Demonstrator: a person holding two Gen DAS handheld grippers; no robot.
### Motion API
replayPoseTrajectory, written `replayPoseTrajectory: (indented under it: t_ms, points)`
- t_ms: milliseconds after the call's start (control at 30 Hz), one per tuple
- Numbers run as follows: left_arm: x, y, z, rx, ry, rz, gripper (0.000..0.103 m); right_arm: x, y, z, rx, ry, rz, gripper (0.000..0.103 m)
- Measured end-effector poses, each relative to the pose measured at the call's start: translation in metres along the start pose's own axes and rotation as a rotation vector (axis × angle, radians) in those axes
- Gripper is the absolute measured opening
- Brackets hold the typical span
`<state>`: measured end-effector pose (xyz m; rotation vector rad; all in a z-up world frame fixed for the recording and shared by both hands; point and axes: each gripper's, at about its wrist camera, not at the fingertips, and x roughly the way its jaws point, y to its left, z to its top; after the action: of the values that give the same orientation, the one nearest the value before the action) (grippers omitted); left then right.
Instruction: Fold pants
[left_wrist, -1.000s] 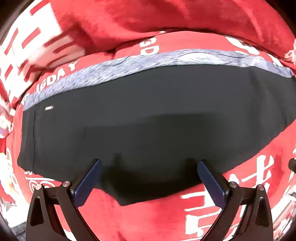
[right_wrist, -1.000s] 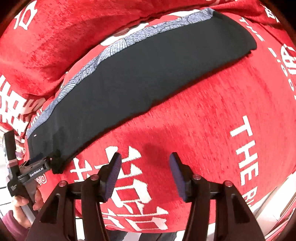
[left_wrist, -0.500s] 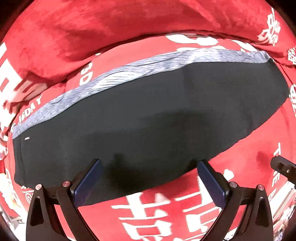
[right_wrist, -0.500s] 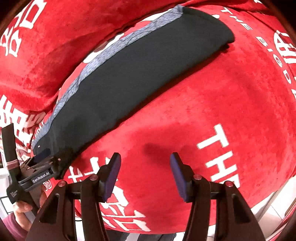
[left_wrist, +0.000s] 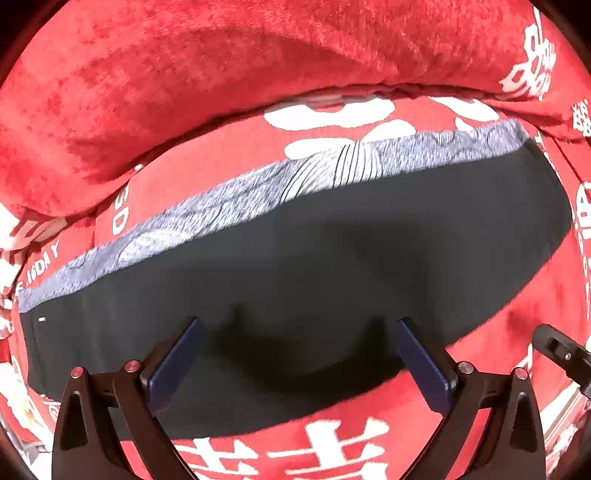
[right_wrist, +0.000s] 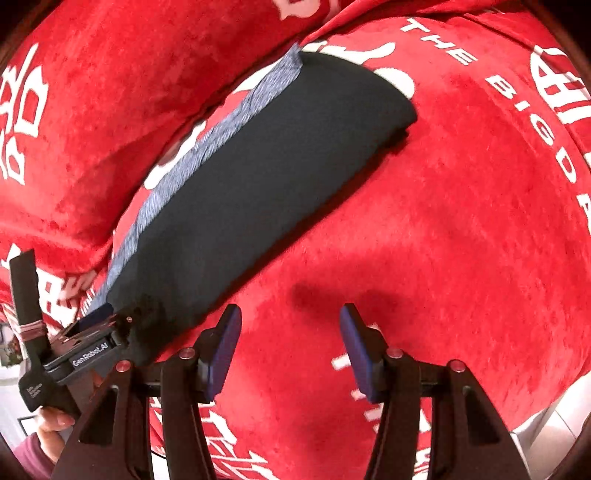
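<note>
The pants lay folded lengthwise on the red blanket, flat for another fold. The left gripper hung over them, jaws spread; the right gripper, jaws spread and empty, hovered beside them.

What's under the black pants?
The pants lie on a red blanket with white letters. A grey patterned strip peeks out along their far edge. Whatever else lies beneath is covered.
</note>
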<state>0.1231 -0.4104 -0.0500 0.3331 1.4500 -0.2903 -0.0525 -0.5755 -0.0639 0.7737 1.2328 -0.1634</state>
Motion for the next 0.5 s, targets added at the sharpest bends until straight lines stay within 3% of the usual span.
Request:
replayPoseTrajectory:
  t_ms: [267,333,433,500]
  points:
    - [0.026,0.002,0.017,-0.050,0.037,0.036,0.103,-0.004,-0.035,0.032,0.140,-0.071,0.097,0.059]
    - [0.032,0.002,0.015,-0.060,0.052,0.035,0.103,-0.005,-0.042,0.039,0.172,-0.092,0.118,0.054]
    - [0.035,0.001,0.013,-0.068,0.050,0.038,0.103,-0.005,-0.049,0.047,0.223,-0.119,0.141,0.041]
    - [0.036,0.001,0.013,-0.071,0.051,0.038,0.103,-0.003,-0.054,0.053,0.245,-0.133,0.141,0.020]
